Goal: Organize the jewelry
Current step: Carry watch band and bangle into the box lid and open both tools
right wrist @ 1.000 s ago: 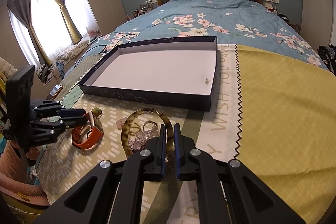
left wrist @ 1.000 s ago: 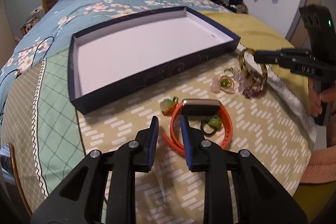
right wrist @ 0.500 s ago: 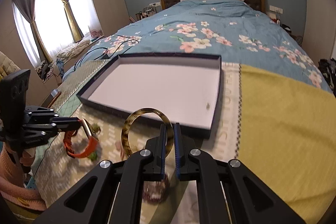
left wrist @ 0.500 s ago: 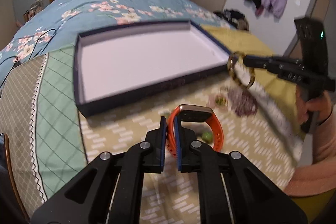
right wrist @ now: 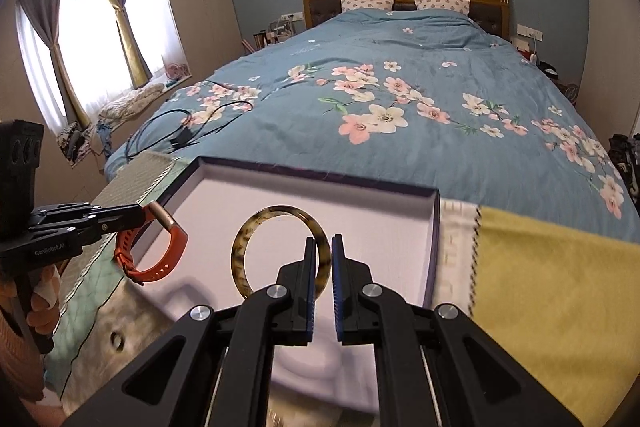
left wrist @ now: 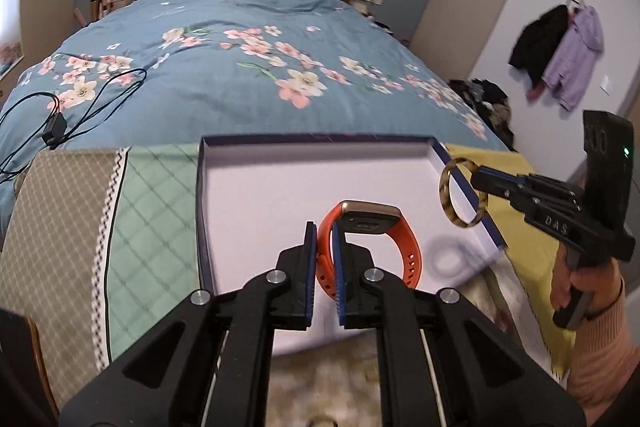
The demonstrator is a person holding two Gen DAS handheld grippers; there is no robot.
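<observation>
My left gripper [left wrist: 323,233] is shut on the strap of an orange smartwatch [left wrist: 372,231] and holds it in the air above the white floor of a shallow navy box [left wrist: 280,187]. From the right wrist view the same watch [right wrist: 160,251] hangs over the box's left wall [right wrist: 176,183], pinched by the left gripper [right wrist: 140,213]. My right gripper [right wrist: 324,251] is shut on a tortoiseshell bangle [right wrist: 256,227], lifted over the box. In the left wrist view the bangle [left wrist: 448,183] hangs at the box's right wall, held by the right gripper [left wrist: 478,173].
The box lies on patterned cloths at the foot of a bed with a blue floral quilt [left wrist: 240,67]. A black cable and charger [left wrist: 56,127] lie on the quilt to the left. A yellow cloth [right wrist: 560,287] spreads right of the box. Clothes hang on the wall [left wrist: 560,51].
The left gripper closed on the orange watch and lifted it off the cloth. Both grippers rose and carried watch and bangle forward over the box; the remaining jewelry dropped out of view.
</observation>
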